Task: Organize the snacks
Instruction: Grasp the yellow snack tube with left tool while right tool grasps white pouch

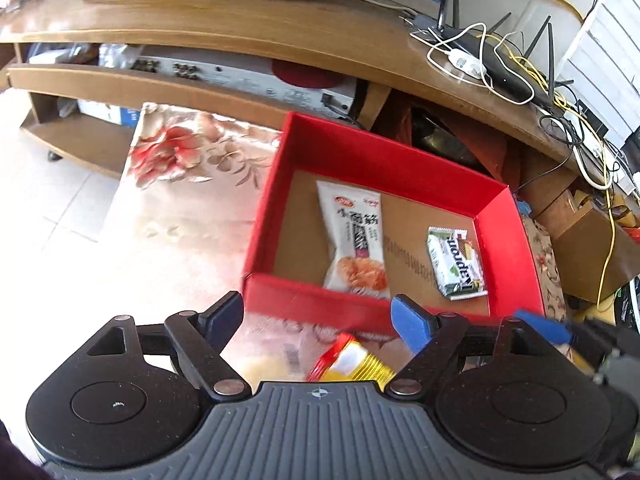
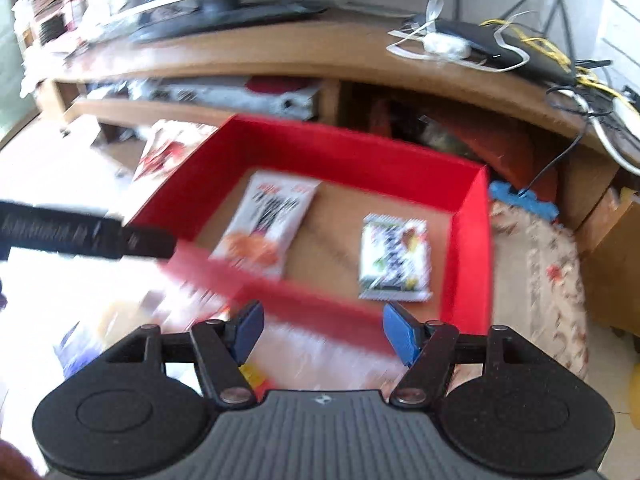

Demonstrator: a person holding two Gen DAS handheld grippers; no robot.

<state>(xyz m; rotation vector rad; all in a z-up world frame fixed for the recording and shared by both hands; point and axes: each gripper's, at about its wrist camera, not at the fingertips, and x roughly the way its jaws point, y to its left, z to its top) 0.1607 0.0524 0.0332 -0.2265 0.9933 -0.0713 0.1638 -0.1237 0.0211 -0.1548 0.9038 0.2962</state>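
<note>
Two snack packets lie flat on the brown cardboard floor of the red box: a long white packet with an orange food picture toward its left side, and a small green-and-white wafer packet near its right wall, the two well apart. The box sits on a floral cloth spread over the worktop, in front of a wooden TV stand.

My left jaws stand wide apart just short of the box's near wall, with nothing pressed between their pads. Below them, outside the box, a red-and-yellow packet lies on the cloth, partly hidden by my own housing. At the right edge of this view a blue pad of my other tool pokes in.

My right jaws are also released, parted with no packet between them, hovering over the same near wall. This view is badly blurred, yet it shows both packets inside the box. My left tool crosses in from the left as a dark bar.

A black router with upright aerials and tangled white and yellow cables sits on the stand's right end.
</note>
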